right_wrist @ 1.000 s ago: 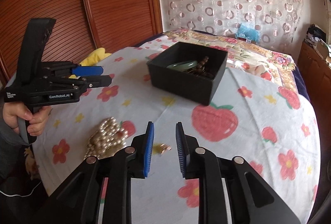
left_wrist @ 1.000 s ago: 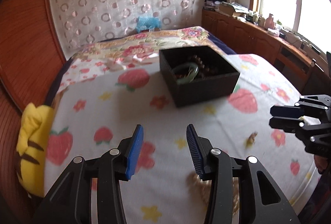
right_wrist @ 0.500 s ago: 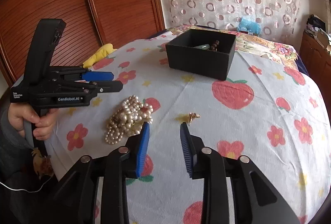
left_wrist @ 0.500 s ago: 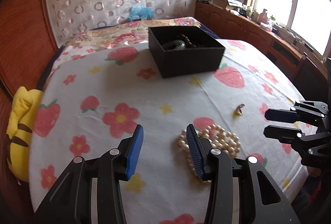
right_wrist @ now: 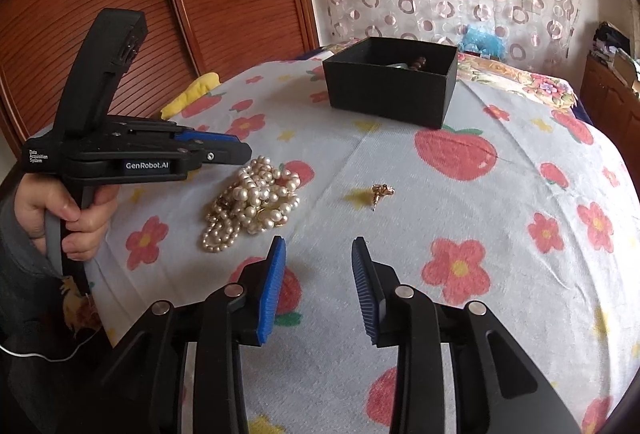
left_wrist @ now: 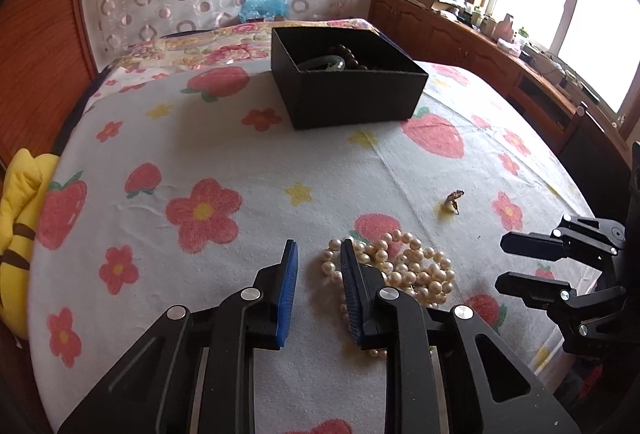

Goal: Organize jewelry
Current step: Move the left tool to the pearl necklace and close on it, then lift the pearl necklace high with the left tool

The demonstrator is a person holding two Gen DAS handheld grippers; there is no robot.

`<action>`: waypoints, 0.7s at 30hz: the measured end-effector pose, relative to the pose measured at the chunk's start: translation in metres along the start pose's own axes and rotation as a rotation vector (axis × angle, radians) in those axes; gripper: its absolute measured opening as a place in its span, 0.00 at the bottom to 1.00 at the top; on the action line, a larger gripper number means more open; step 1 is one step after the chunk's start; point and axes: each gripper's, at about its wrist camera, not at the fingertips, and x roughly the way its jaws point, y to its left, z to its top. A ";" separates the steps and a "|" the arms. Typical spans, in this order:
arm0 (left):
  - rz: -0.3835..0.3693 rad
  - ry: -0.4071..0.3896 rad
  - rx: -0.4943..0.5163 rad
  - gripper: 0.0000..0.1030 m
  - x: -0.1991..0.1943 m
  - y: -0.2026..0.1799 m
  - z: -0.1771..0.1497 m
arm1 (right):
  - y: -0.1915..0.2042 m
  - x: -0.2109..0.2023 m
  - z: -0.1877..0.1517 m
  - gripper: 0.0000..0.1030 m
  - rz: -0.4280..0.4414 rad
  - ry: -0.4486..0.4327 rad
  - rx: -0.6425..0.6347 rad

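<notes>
Left wrist view: our left claw (left_wrist: 316, 266) is narrowing right now, blue pads closing with only bare bedspread (left_wrist: 224, 153) between them. The pearl necklace (left_wrist: 404, 270) lies heaped just right of the tips, its near edge tucked behind the right-hand finger; whether that finger touches the pearls, we cannot tell. Further ahead and right of the claw sits a small gold earring (left_wrist: 454, 199), apart from the pearls. Well ahead stands the black box (left_wrist: 352, 97), open, with a green bangle (left_wrist: 324, 63) and dark beads (left_wrist: 350, 53) inside. At the far right edge our right claw (left_wrist: 500, 262) comes in, fingers parted.

Right wrist view: our right claw (right_wrist: 319, 254) stands spread and empty over the bedspread (right_wrist: 500, 226). The earring (right_wrist: 381, 191) lies just ahead of the gap between the tips. The pearl necklace (right_wrist: 254, 199) is ahead and left. Our left claw (right_wrist: 240, 149) hangs by the pearls' far left edge, a hand (right_wrist: 68, 218) gripping its handle. The black box (right_wrist: 392, 89) sits well ahead.
</notes>
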 end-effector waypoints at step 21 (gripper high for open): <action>0.047 0.005 0.056 0.07 0.009 -0.011 0.011 | 0.000 0.001 -0.002 0.36 0.015 0.008 0.008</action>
